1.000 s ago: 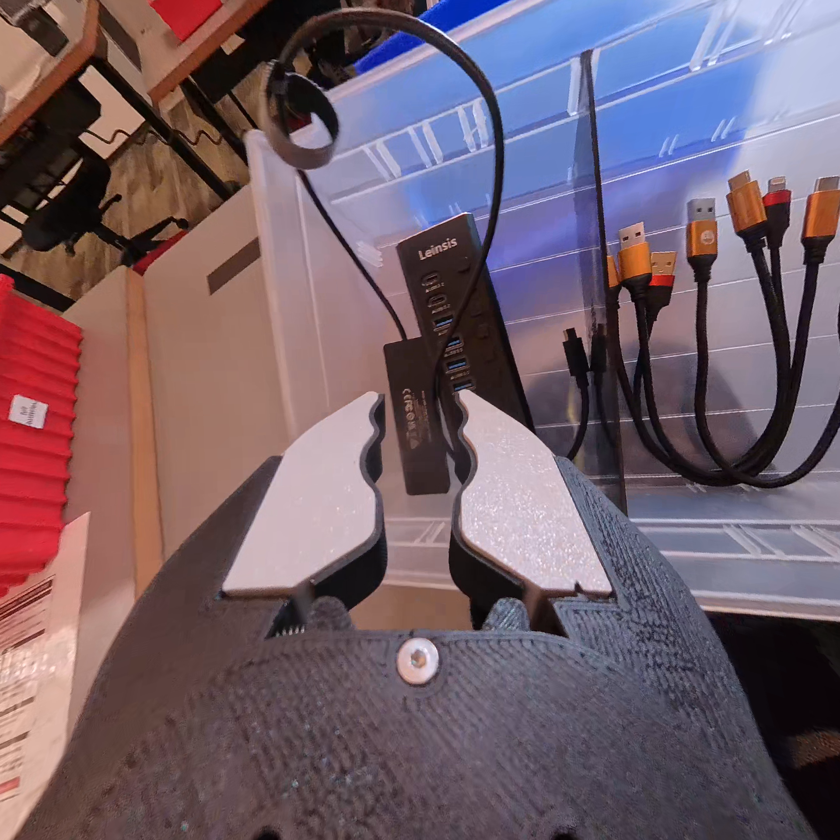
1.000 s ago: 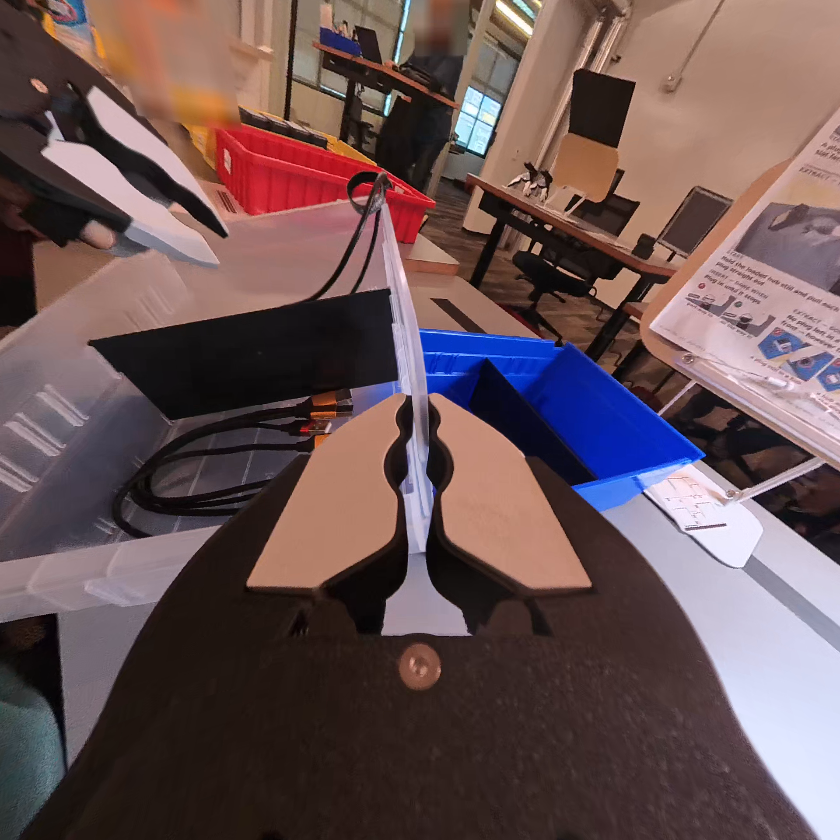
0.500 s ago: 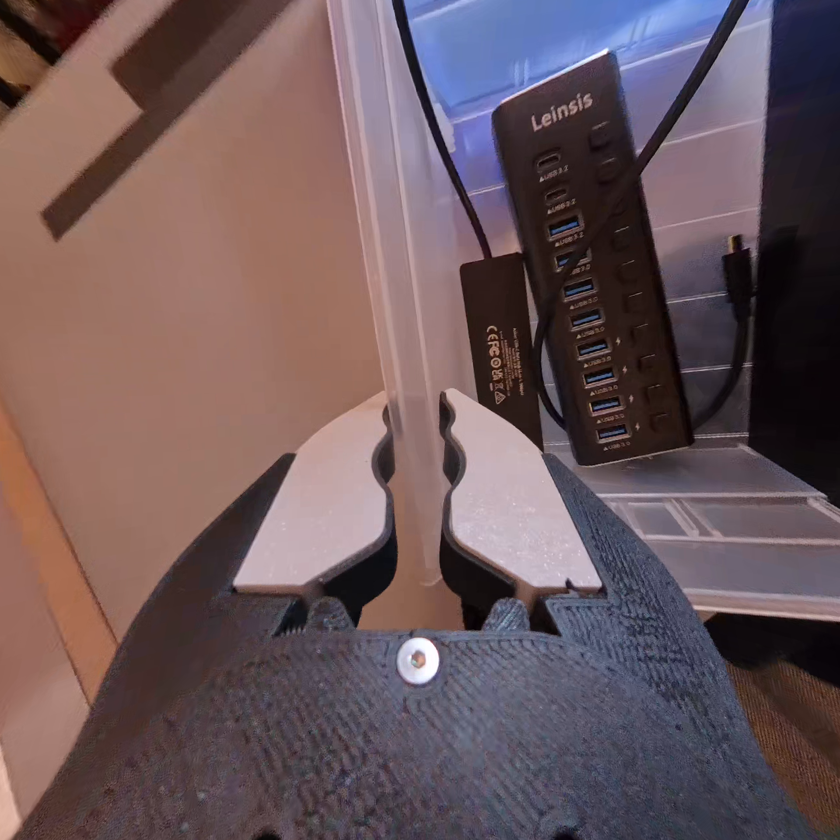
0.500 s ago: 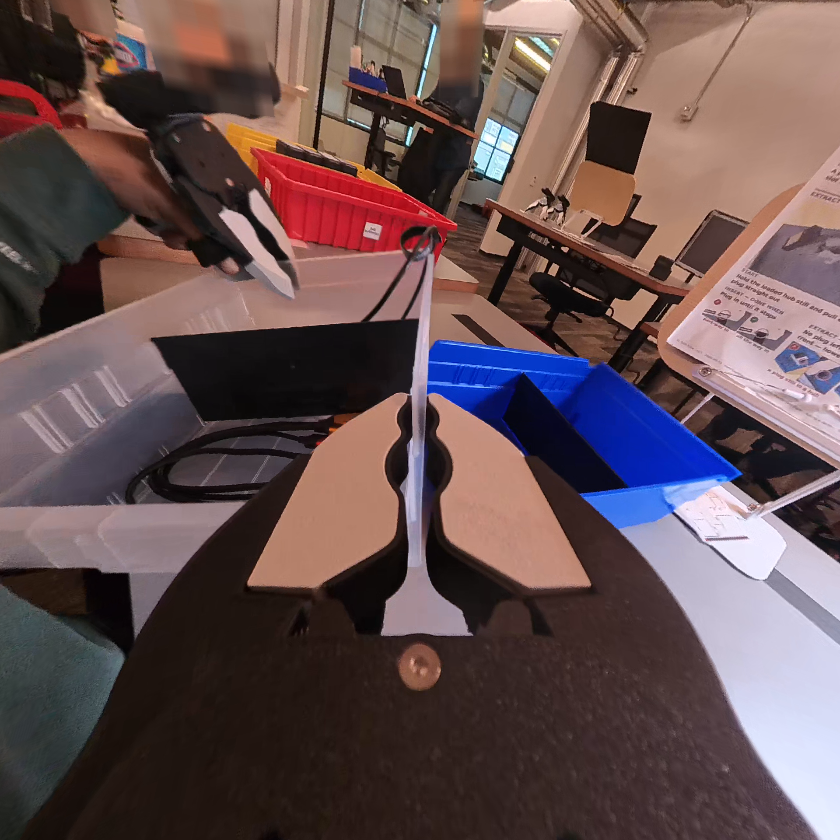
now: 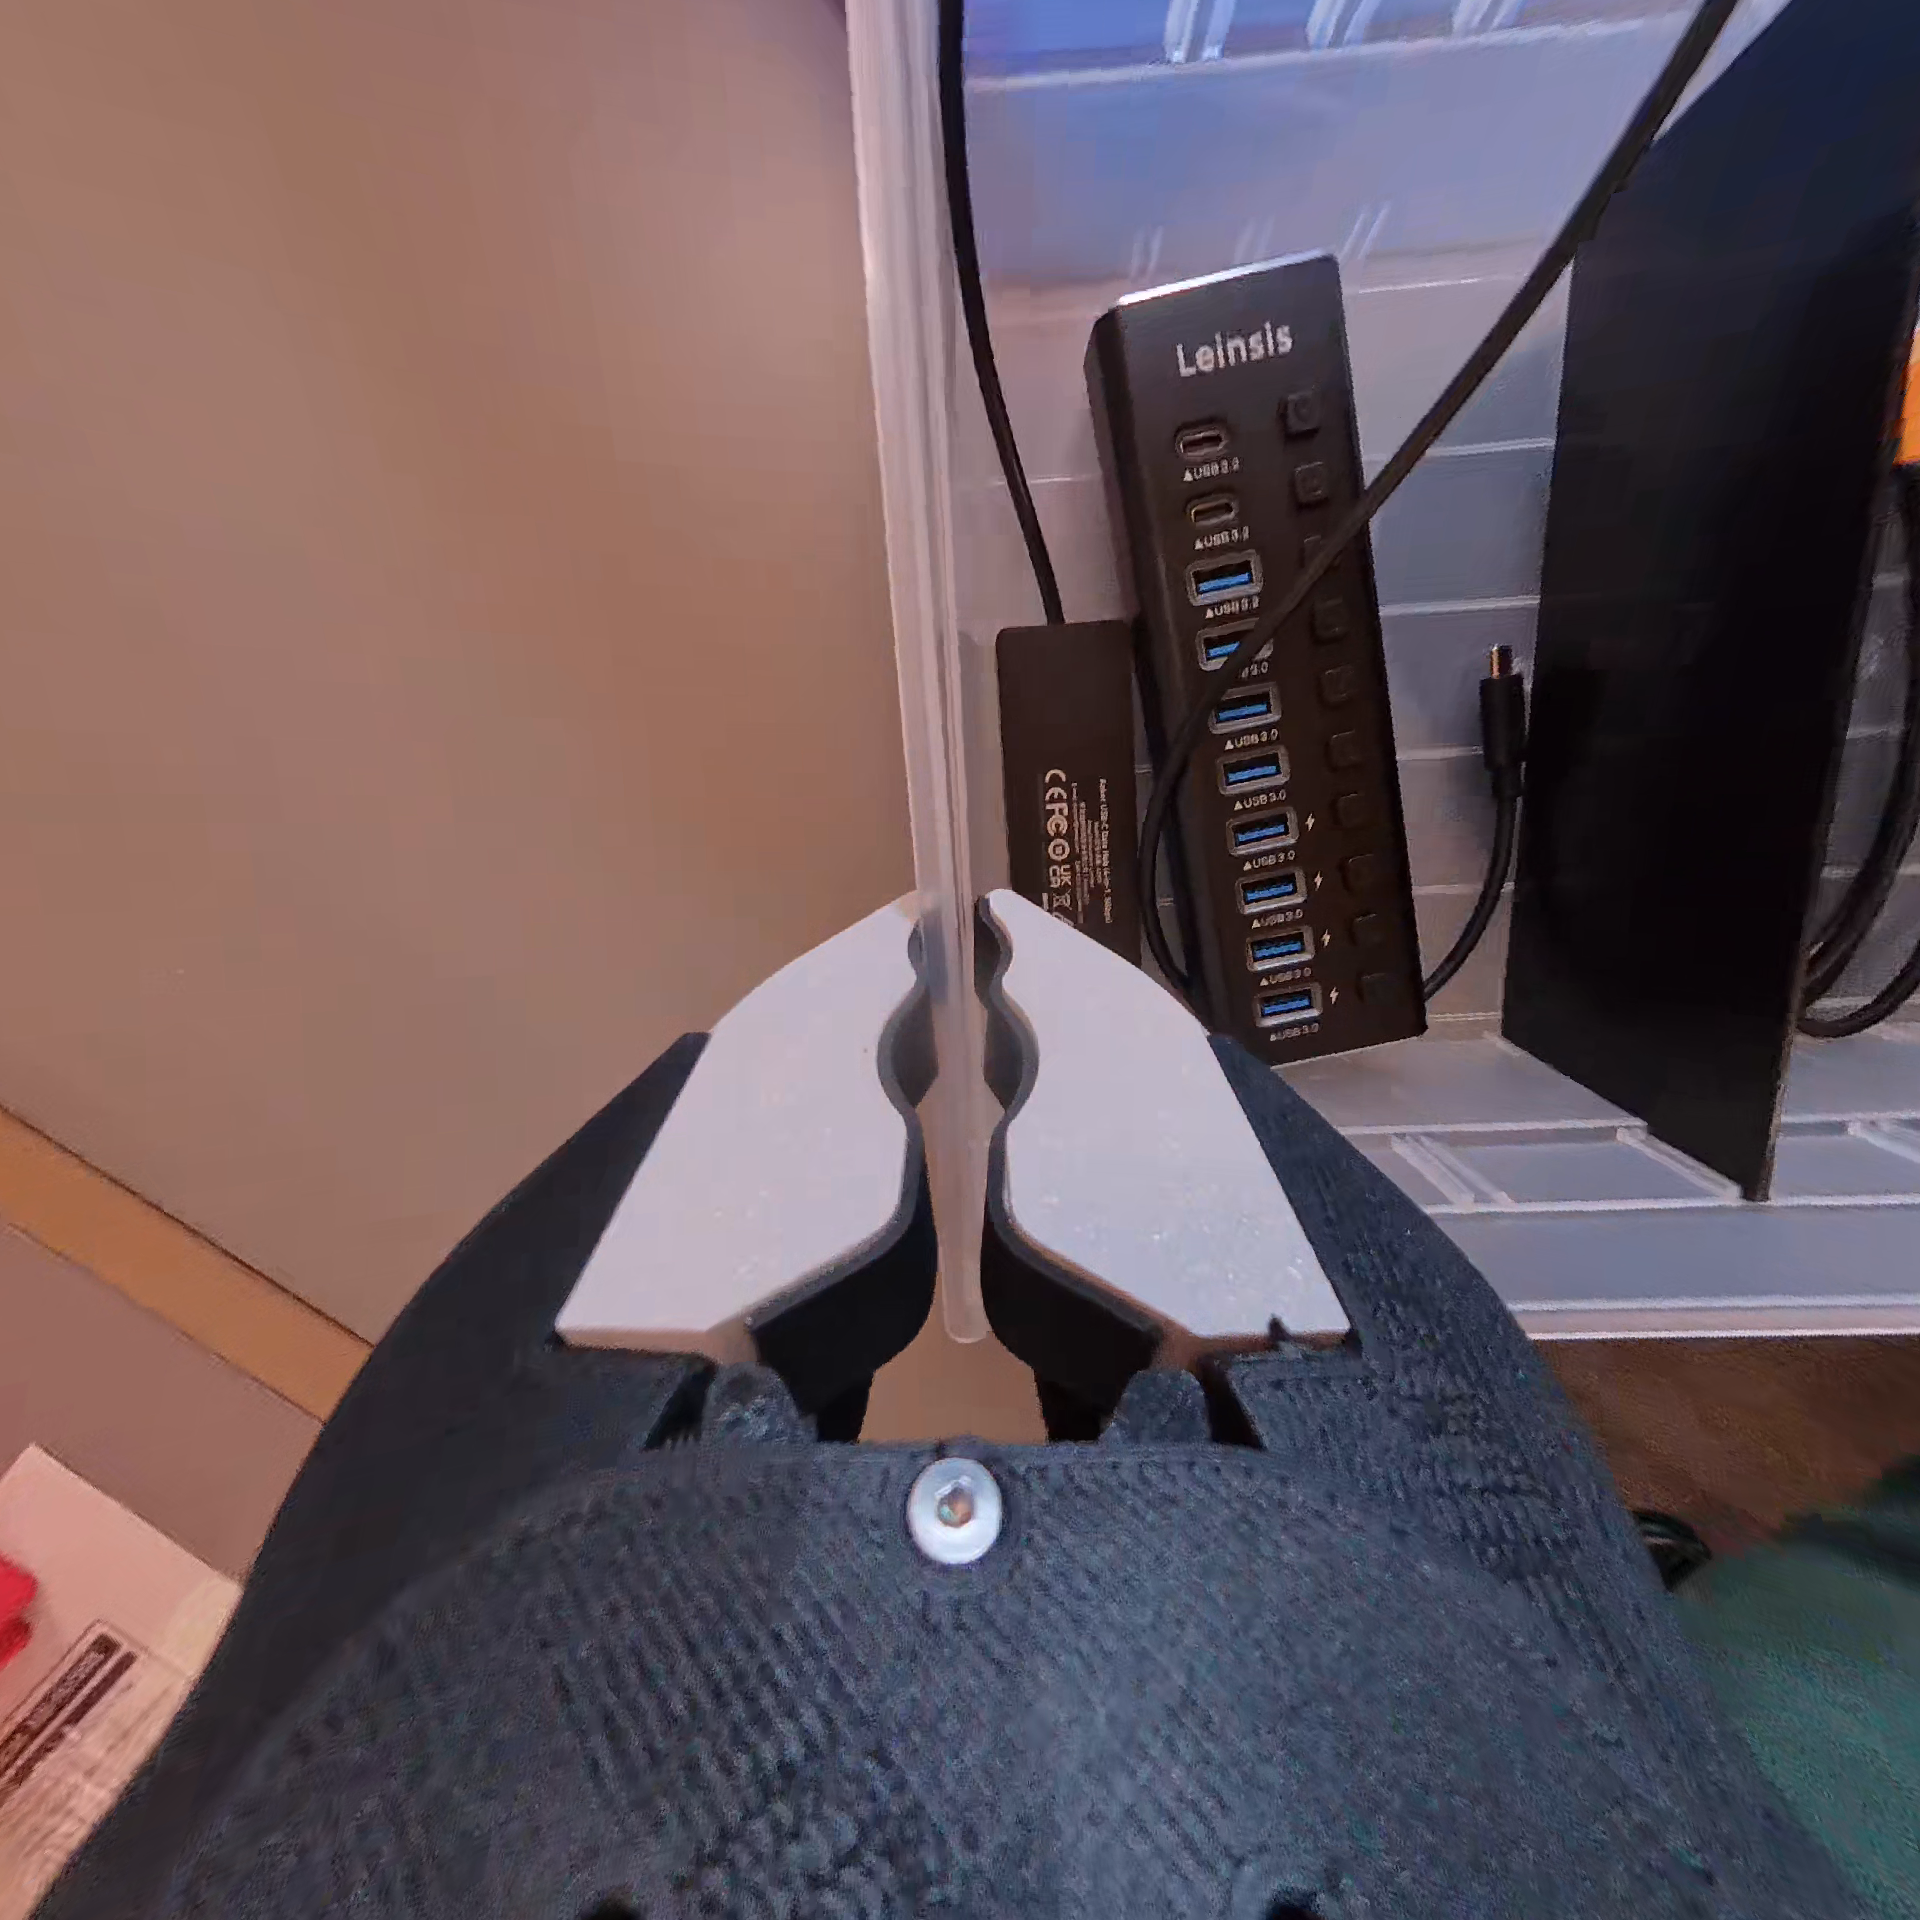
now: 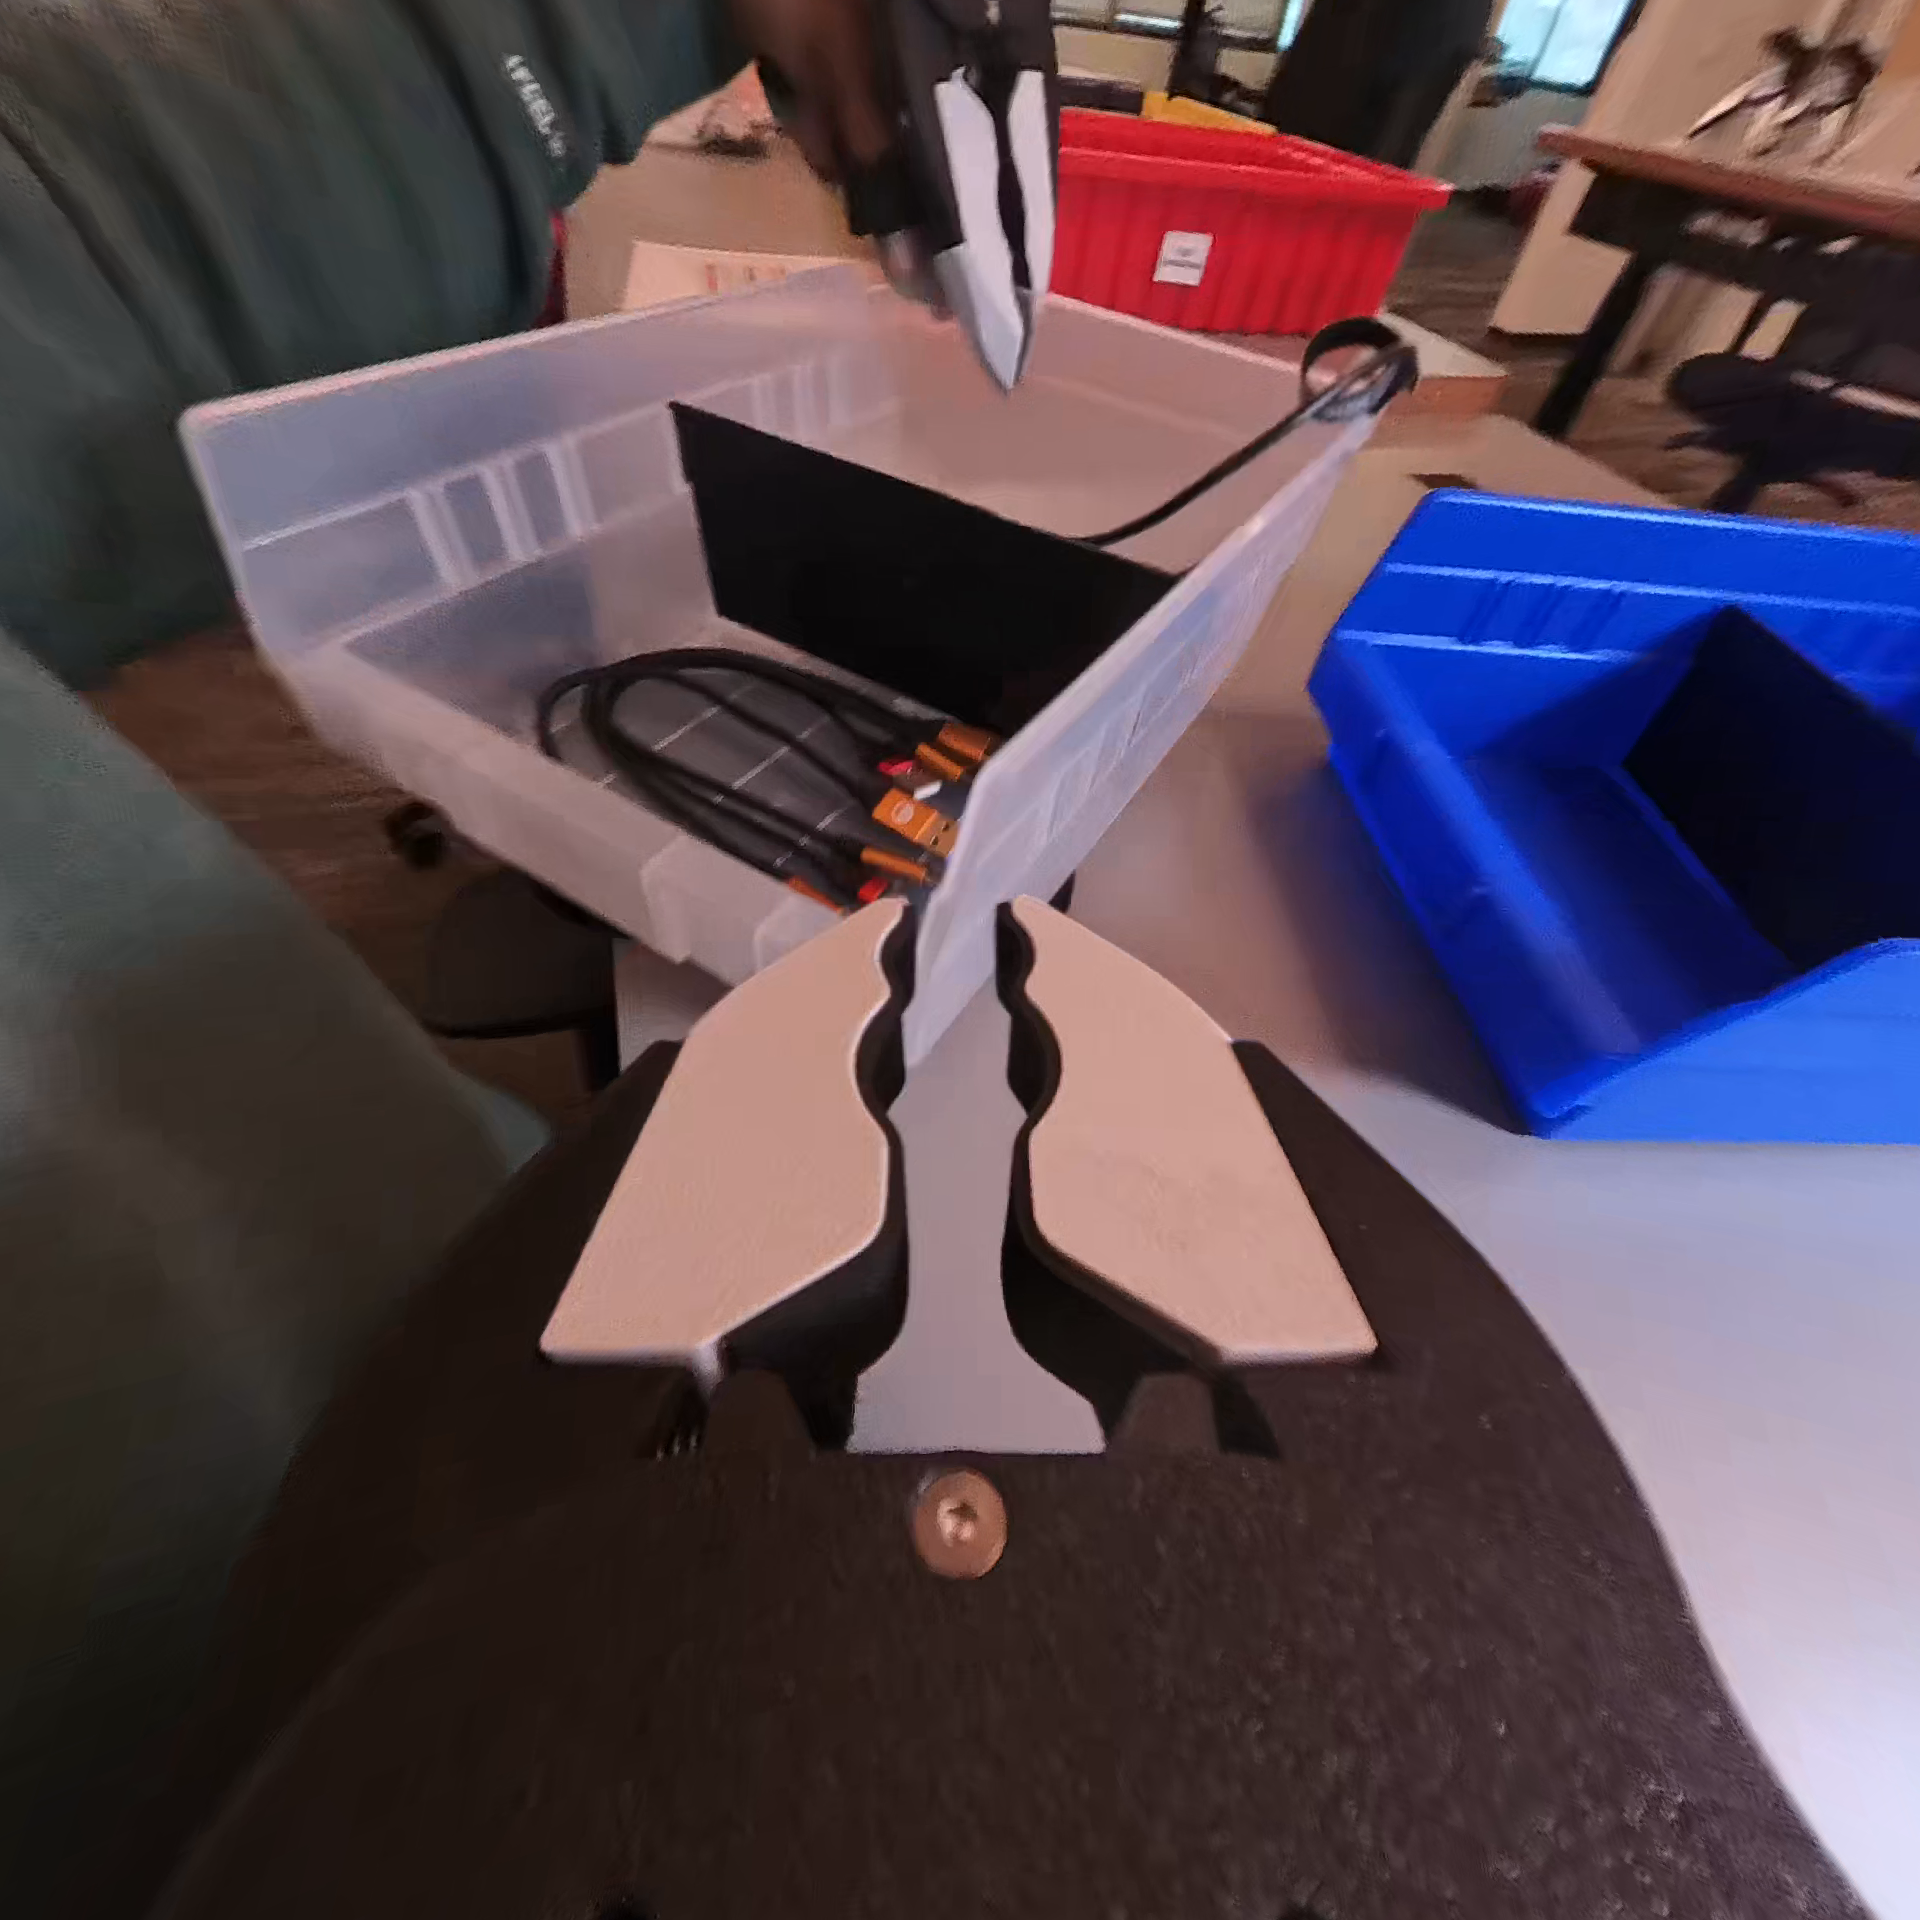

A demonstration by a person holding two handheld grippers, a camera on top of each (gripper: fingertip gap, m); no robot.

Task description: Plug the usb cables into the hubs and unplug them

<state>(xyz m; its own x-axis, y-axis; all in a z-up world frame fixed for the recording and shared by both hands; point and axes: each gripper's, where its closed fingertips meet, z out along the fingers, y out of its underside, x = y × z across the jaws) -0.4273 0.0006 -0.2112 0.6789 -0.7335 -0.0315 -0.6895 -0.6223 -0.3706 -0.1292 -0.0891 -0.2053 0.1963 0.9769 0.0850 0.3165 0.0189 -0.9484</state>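
From the left wrist view, the left gripper (image 5: 951, 925) pinches the clear plastic bin's side wall (image 5: 914, 520); a tall black many-port USB hub (image 5: 1262, 665) lies inside beside a smaller flat black hub (image 5: 1065, 769). From the right wrist view, the right gripper (image 6: 951, 914) stands slightly parted around the bin's opposite wall, gripping nothing firmly; black braided USB cables with orange plugs (image 6: 790, 758) lie beyond a black divider (image 6: 894, 582).

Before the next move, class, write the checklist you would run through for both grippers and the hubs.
1. Left gripper closed on clear bin wall: ok.
2. Right gripper closed on its wall: not ok, jaws apart.
3. Large hub ports empty: ok.
4. Small hub ports: cannot tell, hidden.
5. USB cables in the bin: ok.
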